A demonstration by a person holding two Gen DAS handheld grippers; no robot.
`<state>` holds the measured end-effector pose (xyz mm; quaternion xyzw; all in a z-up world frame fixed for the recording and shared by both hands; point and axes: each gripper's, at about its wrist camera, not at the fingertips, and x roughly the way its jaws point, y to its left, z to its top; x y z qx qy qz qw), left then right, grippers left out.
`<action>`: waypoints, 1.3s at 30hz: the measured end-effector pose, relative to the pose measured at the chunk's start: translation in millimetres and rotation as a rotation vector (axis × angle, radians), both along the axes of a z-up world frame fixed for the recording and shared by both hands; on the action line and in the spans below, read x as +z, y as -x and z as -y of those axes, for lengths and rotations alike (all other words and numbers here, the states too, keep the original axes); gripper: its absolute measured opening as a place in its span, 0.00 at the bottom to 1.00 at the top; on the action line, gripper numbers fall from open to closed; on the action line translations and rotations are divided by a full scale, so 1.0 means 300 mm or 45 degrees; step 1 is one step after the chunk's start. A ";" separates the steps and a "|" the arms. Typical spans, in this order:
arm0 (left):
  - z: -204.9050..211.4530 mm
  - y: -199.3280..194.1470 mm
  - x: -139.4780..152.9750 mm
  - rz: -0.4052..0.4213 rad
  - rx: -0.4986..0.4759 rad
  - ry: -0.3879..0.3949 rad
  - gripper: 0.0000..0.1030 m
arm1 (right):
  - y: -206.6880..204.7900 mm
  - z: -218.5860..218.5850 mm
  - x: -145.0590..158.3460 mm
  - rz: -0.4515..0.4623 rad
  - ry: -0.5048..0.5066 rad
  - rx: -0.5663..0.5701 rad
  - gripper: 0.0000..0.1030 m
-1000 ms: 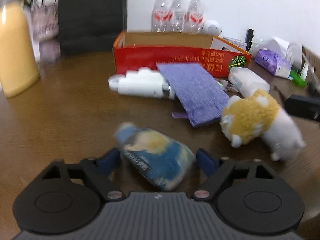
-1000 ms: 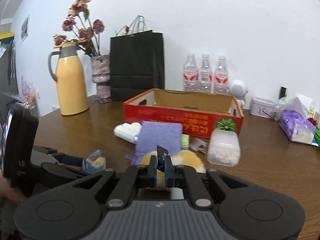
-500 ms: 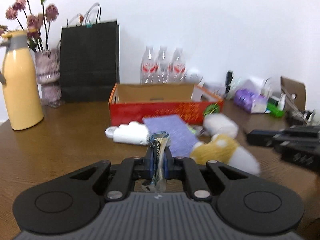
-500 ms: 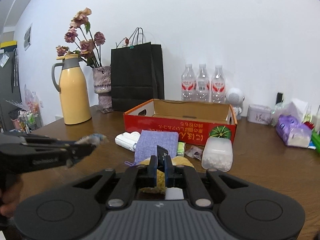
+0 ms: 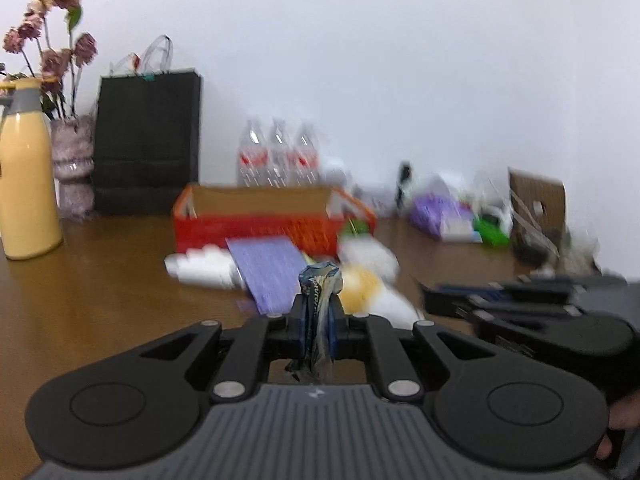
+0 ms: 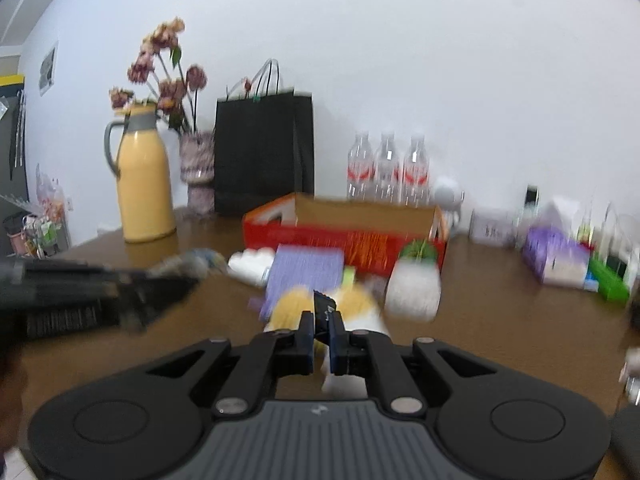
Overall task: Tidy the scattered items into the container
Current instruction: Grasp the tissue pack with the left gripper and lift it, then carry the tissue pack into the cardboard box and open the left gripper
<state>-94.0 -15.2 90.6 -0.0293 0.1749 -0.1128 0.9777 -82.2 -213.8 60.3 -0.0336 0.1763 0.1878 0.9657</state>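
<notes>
My left gripper is shut on a crumpled blue-and-yellow snack packet and holds it above the brown table. In the right wrist view the same packet shows at the left. Behind stands the open red cardboard box, also. My right gripper is shut on a small black item above a yellow-and-white plush toy. On the table before the box lie a purple pouch, a white device and a white tub.
A yellow jug, a vase of flowers and a black paper bag stand at the back left. Three water bottles line the wall behind the box. A purple tissue pack and clutter fill the right.
My left gripper closed on the snack packet and lifted it off the table, and its view tilted up. The right gripper drifted a little, still shut on the black item.
</notes>
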 end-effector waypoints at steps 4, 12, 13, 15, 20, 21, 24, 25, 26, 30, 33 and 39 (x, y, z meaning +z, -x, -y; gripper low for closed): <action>-0.110 -0.313 0.161 0.011 -0.019 0.060 0.11 | -0.196 0.010 0.146 0.169 0.085 -0.025 0.06; -0.164 -1.234 0.096 -0.506 0.065 0.077 0.11 | -1.032 -0.044 0.221 -0.269 0.124 -0.007 0.06; -0.157 -1.306 0.075 -0.530 0.082 0.037 0.11 | -1.137 -0.052 0.195 -0.370 0.122 -0.003 0.06; -0.146 -1.430 0.025 -0.556 0.155 -0.064 0.11 | -1.317 -0.063 0.124 -0.550 0.113 -0.036 0.06; -0.150 -1.563 -0.074 -0.649 0.154 -0.118 0.11 | -1.557 -0.099 -0.022 -0.758 0.153 -0.091 0.06; -0.147 -1.575 -0.084 -0.658 0.140 -0.136 0.11 | -1.579 -0.103 -0.042 -0.780 0.146 -0.101 0.06; -0.148 -1.613 -0.127 -0.737 0.104 -0.170 0.25 | -1.648 -0.118 -0.075 -0.837 0.152 -0.107 0.07; -0.146 -1.623 -0.138 -0.755 0.108 -0.185 0.53 | -1.667 -0.129 -0.086 -0.865 0.171 -0.118 0.11; -0.143 -1.624 -0.142 -0.757 0.117 -0.191 0.71 | -1.680 -0.136 -0.092 -0.898 0.181 -0.139 0.15; -0.137 -1.591 -0.114 -0.745 0.114 -0.197 1.00 | -1.682 -0.122 -0.090 -1.029 0.125 -0.195 0.52; -0.138 -1.571 -0.067 -0.830 0.149 -0.183 1.00 | -1.663 -0.104 -0.067 -1.146 0.092 -0.236 0.56; -0.134 -1.449 0.086 -0.928 0.143 -0.153 1.00 | -1.552 -0.079 0.085 -1.189 0.070 -0.264 0.76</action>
